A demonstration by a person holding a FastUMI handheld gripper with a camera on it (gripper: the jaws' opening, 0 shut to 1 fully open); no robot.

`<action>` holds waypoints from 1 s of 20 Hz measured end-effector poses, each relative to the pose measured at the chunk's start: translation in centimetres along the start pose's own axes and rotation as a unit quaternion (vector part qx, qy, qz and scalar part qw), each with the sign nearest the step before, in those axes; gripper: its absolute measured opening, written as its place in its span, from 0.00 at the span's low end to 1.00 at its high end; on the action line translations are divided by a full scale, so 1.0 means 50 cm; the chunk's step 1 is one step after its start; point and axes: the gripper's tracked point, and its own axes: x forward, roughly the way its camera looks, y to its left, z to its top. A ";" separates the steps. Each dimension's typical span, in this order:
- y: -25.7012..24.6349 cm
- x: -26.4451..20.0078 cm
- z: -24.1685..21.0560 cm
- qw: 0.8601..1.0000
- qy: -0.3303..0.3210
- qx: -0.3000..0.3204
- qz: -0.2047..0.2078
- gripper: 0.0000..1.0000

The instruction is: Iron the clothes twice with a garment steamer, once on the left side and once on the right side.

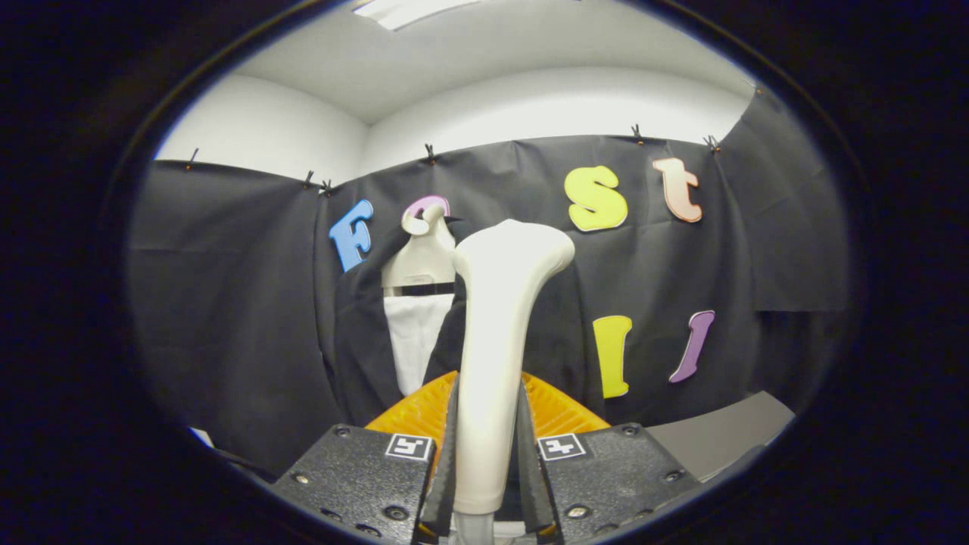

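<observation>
Garment steamer (496,333) held upright, handle clamped between both fingers of the gripper (488,462), dark jacket (363,333) hung on a mannequin beyond it

Grey tabletop, not much on it

A flat grey table (719,435) sits beyond the gripper (488,401), off to its right. An orange ridged mat (412,412) lies just ahead of the fingers, which pinch the steamer (500,303) handle. Can't tell if the mat rests on that table.
</observation>
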 end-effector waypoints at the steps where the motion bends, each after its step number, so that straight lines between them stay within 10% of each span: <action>1: 0.006 0.007 -0.010 1.000 0.006 -0.001 -0.001 0.37; 20: -0.019 -0.002 -0.205 0.994 0.105 -0.007 -0.014 0.38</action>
